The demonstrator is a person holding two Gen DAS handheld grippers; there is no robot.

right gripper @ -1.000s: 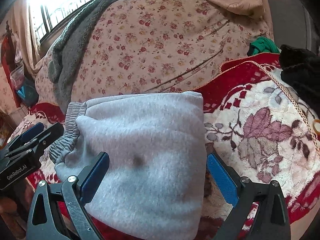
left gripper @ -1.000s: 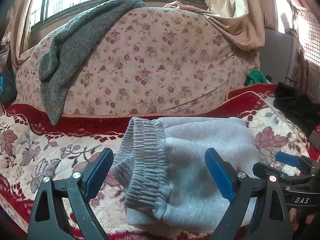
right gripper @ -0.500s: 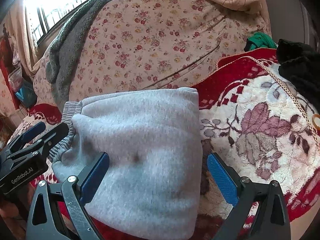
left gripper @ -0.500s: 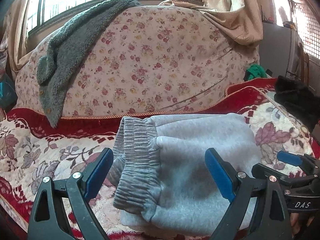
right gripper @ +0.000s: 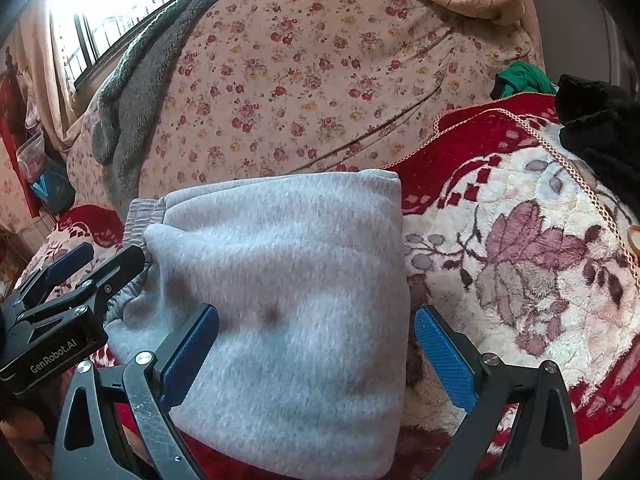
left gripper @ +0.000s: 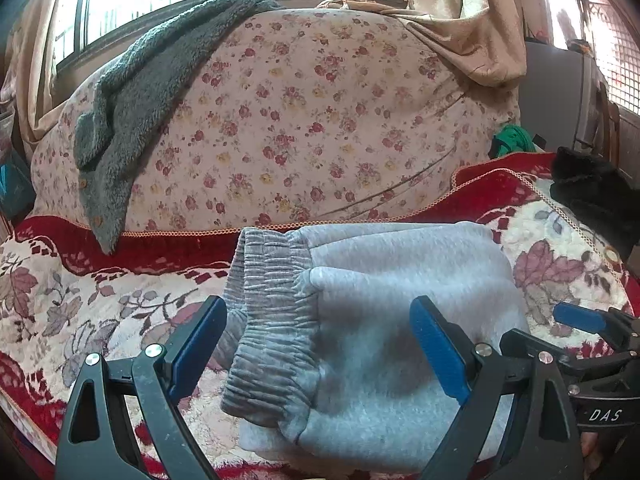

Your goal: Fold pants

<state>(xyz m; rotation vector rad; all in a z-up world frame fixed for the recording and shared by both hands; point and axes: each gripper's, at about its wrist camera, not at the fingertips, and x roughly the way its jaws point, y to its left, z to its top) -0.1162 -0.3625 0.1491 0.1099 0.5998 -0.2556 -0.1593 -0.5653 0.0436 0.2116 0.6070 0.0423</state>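
Observation:
The grey sweatpants (left gripper: 384,312) lie folded into a compact bundle on the red floral blanket (left gripper: 80,308), ribbed waistband (left gripper: 272,312) on the left side. They also show in the right wrist view (right gripper: 288,280). My left gripper (left gripper: 316,344) is open and empty, hovering just above the bundle's waistband end. My right gripper (right gripper: 316,344) is open and empty, over the bundle's right edge. The right gripper shows in the left wrist view (left gripper: 592,344), and the left gripper in the right wrist view (right gripper: 68,280).
A flowered sofa back (left gripper: 304,120) rises behind the blanket, with a grey-green fleece garment (left gripper: 132,96) draped over it. A black garment (left gripper: 596,200) and a green cloth (left gripper: 512,140) lie at the right. Beige curtains (left gripper: 472,20) hang above.
Both grippers have drawn back and up a little from the folded pants, which now sit slightly lower and farther in view. The jaws stayed open. The pants have not moved.

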